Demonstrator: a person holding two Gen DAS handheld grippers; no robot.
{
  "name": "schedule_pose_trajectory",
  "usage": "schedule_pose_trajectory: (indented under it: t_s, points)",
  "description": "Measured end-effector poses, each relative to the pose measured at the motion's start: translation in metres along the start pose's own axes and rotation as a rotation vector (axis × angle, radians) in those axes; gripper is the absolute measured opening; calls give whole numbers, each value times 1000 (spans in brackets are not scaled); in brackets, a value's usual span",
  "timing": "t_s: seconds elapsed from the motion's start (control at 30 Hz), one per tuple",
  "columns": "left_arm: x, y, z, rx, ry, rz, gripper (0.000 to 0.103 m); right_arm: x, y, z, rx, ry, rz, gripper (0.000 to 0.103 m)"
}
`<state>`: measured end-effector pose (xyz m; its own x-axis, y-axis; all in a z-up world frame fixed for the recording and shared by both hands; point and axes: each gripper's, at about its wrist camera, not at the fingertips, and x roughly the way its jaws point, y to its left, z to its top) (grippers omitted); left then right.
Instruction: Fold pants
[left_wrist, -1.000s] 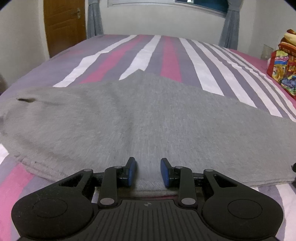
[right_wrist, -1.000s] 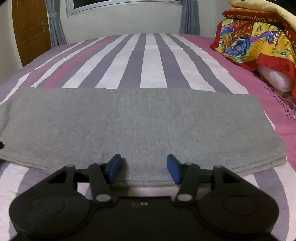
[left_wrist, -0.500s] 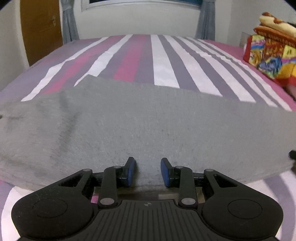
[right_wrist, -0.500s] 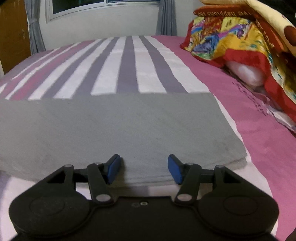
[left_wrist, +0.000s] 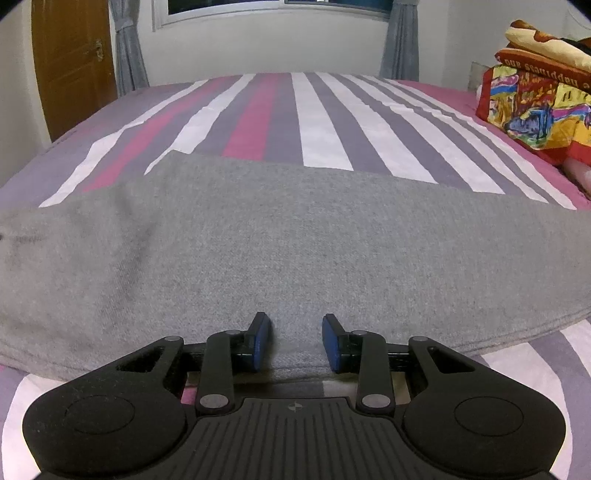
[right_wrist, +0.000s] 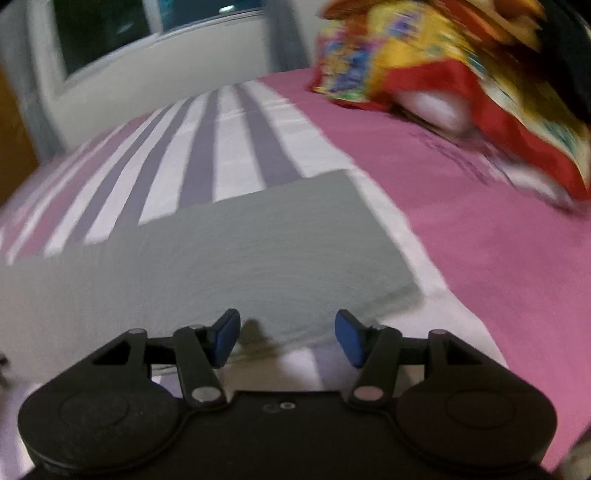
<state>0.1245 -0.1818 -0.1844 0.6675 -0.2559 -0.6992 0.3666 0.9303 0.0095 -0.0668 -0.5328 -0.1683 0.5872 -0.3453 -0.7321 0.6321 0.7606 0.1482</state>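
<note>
Grey pants (left_wrist: 295, 251) lie flat across the striped bed (left_wrist: 317, 118), already doubled lengthwise into one long band. Left gripper (left_wrist: 295, 341) sits at the near edge, jaws spread, cloth between but unpinched; right gripper (right_wrist: 286, 338) nears the end corner, jaws spread, empty. Next, likely: pinch the edge and carry that end across.

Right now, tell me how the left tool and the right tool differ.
The left tool has a narrower gap than the right tool. The left sits mid-length on the grey pants; the right sits near their end. The left view is sharp, the right blurred. Both are open with blue pads, nothing pinched.
</note>
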Motion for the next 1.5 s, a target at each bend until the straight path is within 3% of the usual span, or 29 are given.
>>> schedule_pose_trajectory:
  t_s: [0.27, 0.37, 0.4, 0.43, 0.53, 0.57, 0.67, 0.73, 0.9, 1.0, 1.1, 1.2, 1.3, 1.43, 1.5]
  points:
    - [-1, 2, -2, -5, -6, -8, 33, 7, -41, 6, 304, 29, 53, 53]
    - [-1, 3, -2, -5, -5, -10, 33, 17, -35, 13, 321, 13, 42, 40]
    - [-1, 3, -2, -5, -5, -10, 33, 22, -33, 16, 317, 9, 34, 24]
    - [-1, 3, -1, -6, -6, -9, 33, 27, -33, 17, 327, 11, 25, 17]
    - [-1, 2, -1, -2, -7, -8, 33, 33, -35, 19, 396, 13, 44, 11]
    - [-1, 3, -1, -1, -7, -10, 33, 27, -31, 26, 379, -17, 65, 11]
    - [-2, 3, 0, -4, -4, -13, 33, -28, -6, 46, 242, -234, 144, 9]
    - [-3, 4, 1, -11, -5, -15, 33, -41, -2, 47, 171, -286, 144, 9]
    - [-2, 2, 0, -2, -1, -10, 33, 20, -40, 11, 243, -19, 17, 10]
    - [-2, 3, 4, -4, 14, -11, 33, 20, -35, 7, 213, -14, 6, 17]
    - [-4, 1, 13, -12, 27, -11, 34, 15, -43, 15, 311, -11, 82, 32]
    - [-3, -8, 23, -35, 32, -51, 34, 17, -46, 17, 375, 0, 110, 34]
    - [2, -26, 30, -20, 45, -79, 34, 29, -36, 12, 375, 35, 107, 32]
    - [14, -49, 26, 49, 67, -47, 34, 29, -37, 12, 355, 22, 79, 16]
    - [16, -50, 24, 42, 62, -40, 35, 22, -36, 14, 345, -14, 84, 15]
